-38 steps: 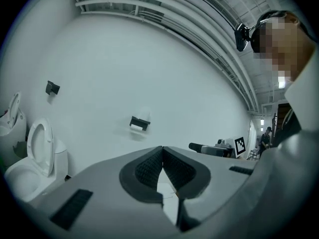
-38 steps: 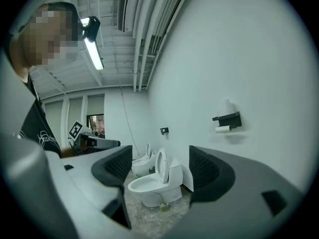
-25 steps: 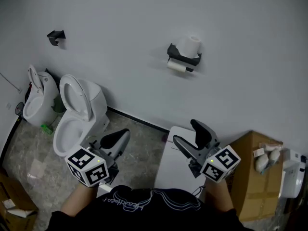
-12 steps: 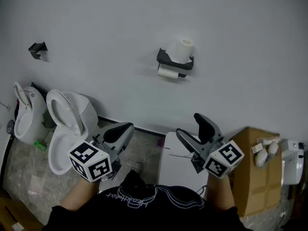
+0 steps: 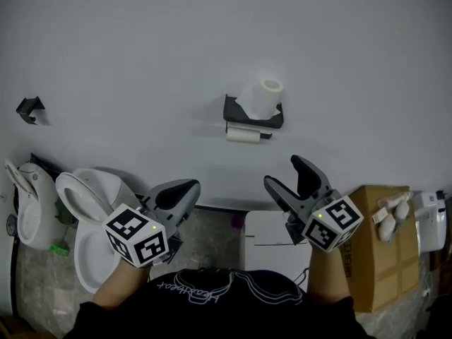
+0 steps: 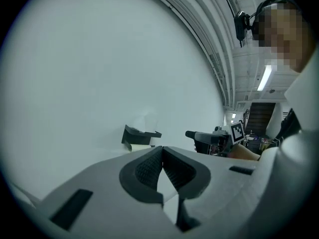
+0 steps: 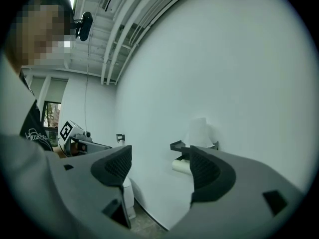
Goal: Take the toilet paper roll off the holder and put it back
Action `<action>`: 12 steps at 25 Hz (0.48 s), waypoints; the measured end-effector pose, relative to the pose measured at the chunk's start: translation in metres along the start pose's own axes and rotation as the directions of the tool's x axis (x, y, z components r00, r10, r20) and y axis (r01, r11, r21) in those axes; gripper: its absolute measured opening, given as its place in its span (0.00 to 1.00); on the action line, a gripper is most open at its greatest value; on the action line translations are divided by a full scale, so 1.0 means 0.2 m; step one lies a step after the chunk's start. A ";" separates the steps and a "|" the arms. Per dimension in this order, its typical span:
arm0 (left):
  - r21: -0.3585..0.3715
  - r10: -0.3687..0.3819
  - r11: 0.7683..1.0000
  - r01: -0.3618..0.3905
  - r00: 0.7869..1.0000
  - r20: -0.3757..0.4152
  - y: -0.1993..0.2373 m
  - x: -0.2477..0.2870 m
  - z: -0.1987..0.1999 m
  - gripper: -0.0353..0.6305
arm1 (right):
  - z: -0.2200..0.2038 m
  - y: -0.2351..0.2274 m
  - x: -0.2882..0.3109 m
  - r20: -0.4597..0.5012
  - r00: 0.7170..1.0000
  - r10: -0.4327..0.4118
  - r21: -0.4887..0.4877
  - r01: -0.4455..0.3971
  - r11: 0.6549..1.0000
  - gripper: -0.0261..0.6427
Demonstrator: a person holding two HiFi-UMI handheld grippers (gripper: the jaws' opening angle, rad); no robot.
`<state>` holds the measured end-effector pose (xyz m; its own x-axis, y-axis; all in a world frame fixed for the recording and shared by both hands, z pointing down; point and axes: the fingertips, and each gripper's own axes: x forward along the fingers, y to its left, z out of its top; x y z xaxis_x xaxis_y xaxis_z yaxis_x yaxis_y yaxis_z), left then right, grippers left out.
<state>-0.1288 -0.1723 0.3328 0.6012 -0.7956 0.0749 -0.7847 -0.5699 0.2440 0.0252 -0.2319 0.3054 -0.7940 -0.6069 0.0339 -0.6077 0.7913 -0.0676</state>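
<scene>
1. Tissue wound on a core should be light, soft and easy to dent (a hard squeeze would flatten it). I would take it across its round sides at mid-height, with gentle pressure.
2. One upright roll (image 5: 262, 97) stands on the top shelf of the black holder (image 5: 235, 110), which is fixed to the wall. A lower roll (image 5: 243, 135) hangs on the bar just beneath it. I cannot tell which of the two the task means.
3. My count is two rolls, one holder and one cardboard box (image 5: 381, 253) at the right. There is one toilet (image 5: 99, 203) with its seat raised, and a second white fixture (image 5: 25, 203) further left, probably another toilet.
4. The left tongs (image 6: 162, 156) are pressed together with nothing between the pads.
5. The right tongs (image 7: 160, 166) are spread wide and empty, with the holder showing past the right-hand pad.
6. Both tongs are well apart from the wall, so no contact has been made yet.
</scene>
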 end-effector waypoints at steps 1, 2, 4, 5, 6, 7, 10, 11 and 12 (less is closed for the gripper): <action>-0.001 -0.007 1.000 0.007 1.000 -0.001 0.04 0.02 0.01 0.06 | 0.01 -0.03 0.04 -0.001 1.000 -0.013 -0.009 0.013 1.000 0.58; 0.000 -0.016 1.000 0.016 1.000 -0.001 0.07 0.04 0.03 0.06 | 0.03 -0.05 0.08 -0.001 1.000 -0.026 -0.019 0.026 0.999 0.58; 0.010 -0.033 0.999 0.033 0.999 0.000 0.13 0.07 0.06 0.06 | 0.07 -0.11 0.16 0.005 0.999 -0.051 -0.038 0.052 0.998 0.58; 0.015 -0.041 0.999 0.041 0.999 -0.001 0.16 0.09 0.07 0.06 | 0.08 -0.13 0.20 0.009 0.998 -0.065 -0.044 0.065 0.997 0.58; 0.018 -0.049 0.999 0.049 0.999 -0.003 0.19 0.10 0.08 0.06 | 0.10 -0.16 0.24 0.012 0.997 -0.078 -0.049 0.079 0.996 0.58; 0.020 -0.056 0.998 0.056 0.998 -0.005 0.22 0.12 0.08 0.06 | 0.11 -0.19 0.28 0.014 0.996 -0.093 -0.054 0.094 0.994 0.58; 0.022 -0.079 0.997 0.080 0.997 -0.016 0.31 0.17 0.11 0.06 | 0.14 -0.29 0.39 0.010 0.990 -0.140 -0.075 0.141 0.987 0.58; 0.024 -0.088 0.996 0.088 0.996 -0.019 0.34 0.19 0.11 0.06 | 0.14 -0.32 0.42 0.005 0.988 -0.155 -0.084 0.155 0.984 0.58; 0.027 -0.096 0.995 0.096 0.995 -0.022 0.37 0.21 0.12 0.06 | 0.15 -0.36 0.45 0.000 0.985 -0.170 -0.092 0.169 0.981 0.57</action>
<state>-0.1644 -0.2526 0.3309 0.6768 -0.7326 0.0721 -0.7268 -0.6493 0.2242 -0.0025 -0.3455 0.2838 -0.6792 -0.7326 0.0445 -0.7320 0.6806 0.0312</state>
